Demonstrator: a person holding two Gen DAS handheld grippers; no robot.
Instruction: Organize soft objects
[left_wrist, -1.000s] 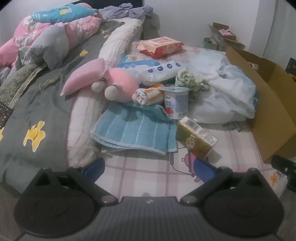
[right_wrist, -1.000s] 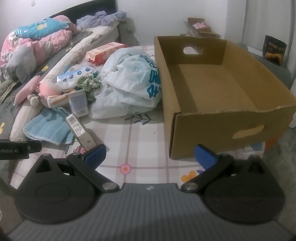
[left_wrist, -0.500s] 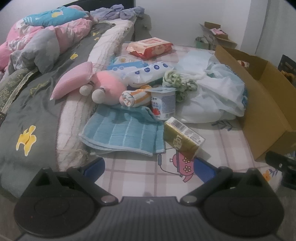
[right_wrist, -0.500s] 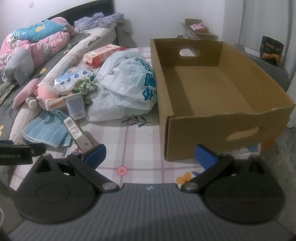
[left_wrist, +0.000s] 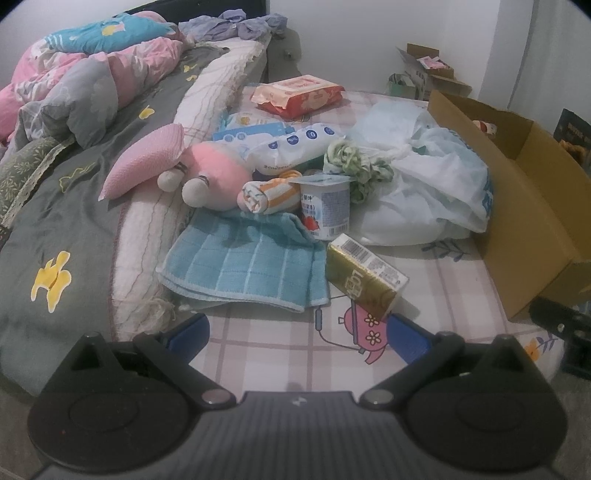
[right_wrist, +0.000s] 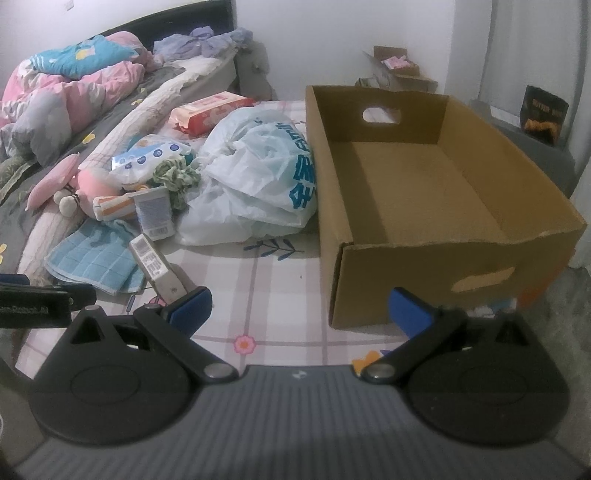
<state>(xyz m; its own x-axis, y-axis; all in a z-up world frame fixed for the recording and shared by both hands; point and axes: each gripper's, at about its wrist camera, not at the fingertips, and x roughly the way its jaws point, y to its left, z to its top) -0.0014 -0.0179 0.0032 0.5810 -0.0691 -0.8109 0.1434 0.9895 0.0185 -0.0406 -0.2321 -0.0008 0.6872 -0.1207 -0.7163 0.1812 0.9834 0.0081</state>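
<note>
Only right view shows cardboard box (right_wrist: 424, 192) interior bare; left view, blue towel (left_wrist: 243, 266); both jaws apart, unladen.

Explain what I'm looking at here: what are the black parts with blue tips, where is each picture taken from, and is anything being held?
A person holds a two-finger gripper in each hand; each carries a camera looking forward along its blue-tipped fingers. The left gripper faces a pile on the bed: a blue towel, a pink plush toy, a rolled striped cloth, a yogurt cup, a gold carton and a plastic bag. The right gripper faces a cardboard box, apparently empty. Both grippers are open, holding nothing.
</note>
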